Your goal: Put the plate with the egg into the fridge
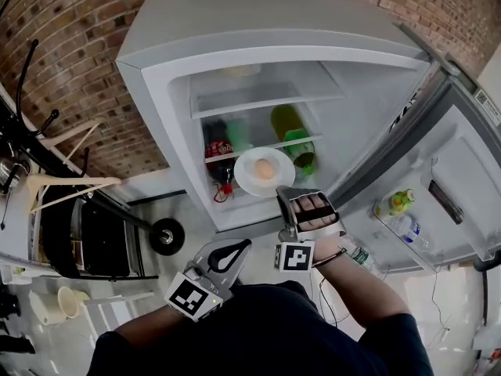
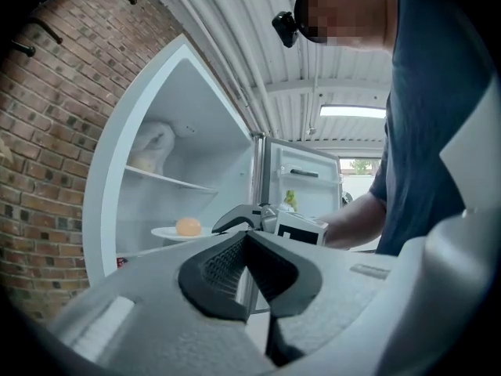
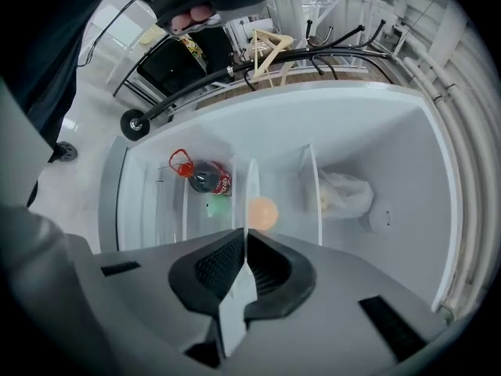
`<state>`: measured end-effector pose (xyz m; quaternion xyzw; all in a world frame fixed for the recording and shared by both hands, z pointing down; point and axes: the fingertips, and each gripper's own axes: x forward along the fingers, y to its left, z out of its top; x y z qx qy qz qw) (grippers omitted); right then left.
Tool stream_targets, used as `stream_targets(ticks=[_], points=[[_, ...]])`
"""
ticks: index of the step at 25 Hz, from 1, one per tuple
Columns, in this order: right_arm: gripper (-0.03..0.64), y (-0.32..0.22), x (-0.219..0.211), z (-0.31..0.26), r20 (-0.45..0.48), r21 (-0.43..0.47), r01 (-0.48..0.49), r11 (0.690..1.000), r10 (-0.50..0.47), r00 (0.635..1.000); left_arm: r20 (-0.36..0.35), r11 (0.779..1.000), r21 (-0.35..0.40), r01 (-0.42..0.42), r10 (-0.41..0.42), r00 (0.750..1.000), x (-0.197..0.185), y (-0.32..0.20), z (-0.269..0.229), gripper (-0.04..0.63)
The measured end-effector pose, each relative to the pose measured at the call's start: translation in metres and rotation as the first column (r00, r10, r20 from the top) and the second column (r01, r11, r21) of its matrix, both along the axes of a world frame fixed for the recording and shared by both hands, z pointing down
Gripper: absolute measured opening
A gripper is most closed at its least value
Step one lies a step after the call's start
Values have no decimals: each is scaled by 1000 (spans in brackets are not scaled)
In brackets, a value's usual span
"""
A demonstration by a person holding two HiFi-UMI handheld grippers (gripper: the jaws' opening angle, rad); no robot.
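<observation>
A white plate point(image 1: 254, 180) with a tan egg point(image 1: 265, 168) on it hangs level at the open front of the white fridge point(image 1: 168, 92), about level with the glass shelf point(image 1: 305, 139). My right gripper point(image 1: 283, 193) is shut on the plate's near rim. In the right gripper view the plate point(image 3: 251, 180) shows edge-on between the jaws of the right gripper point(image 3: 244, 237), with the egg point(image 3: 263, 212) just beyond. My left gripper point(image 1: 239, 247) hangs lower left, outside the fridge, shut and empty. From the left gripper view, past the left gripper point(image 2: 246, 237), the plate point(image 2: 168, 233) and egg point(image 2: 188, 225) sit in the opening.
A cola bottle point(image 1: 219, 157) and green bottles point(image 1: 293, 135) lie inside below and behind the plate. A white bag point(image 3: 344, 194) rests on the upper shelf. The fridge door point(image 1: 462, 171) stands open at the right with bottles point(image 1: 398, 203) in its rack. A clothes rack with hangers point(image 1: 70, 182) stands left.
</observation>
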<state>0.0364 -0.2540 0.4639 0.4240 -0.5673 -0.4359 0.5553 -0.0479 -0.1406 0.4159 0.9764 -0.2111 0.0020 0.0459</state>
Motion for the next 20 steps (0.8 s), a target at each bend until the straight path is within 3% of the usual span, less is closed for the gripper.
stream_targets(ticks=[20], points=[[20,-104,28,37,-24,-78,-34,996,32,999,-6,994,-5,107,-107,994,10,-40,-4,-3]])
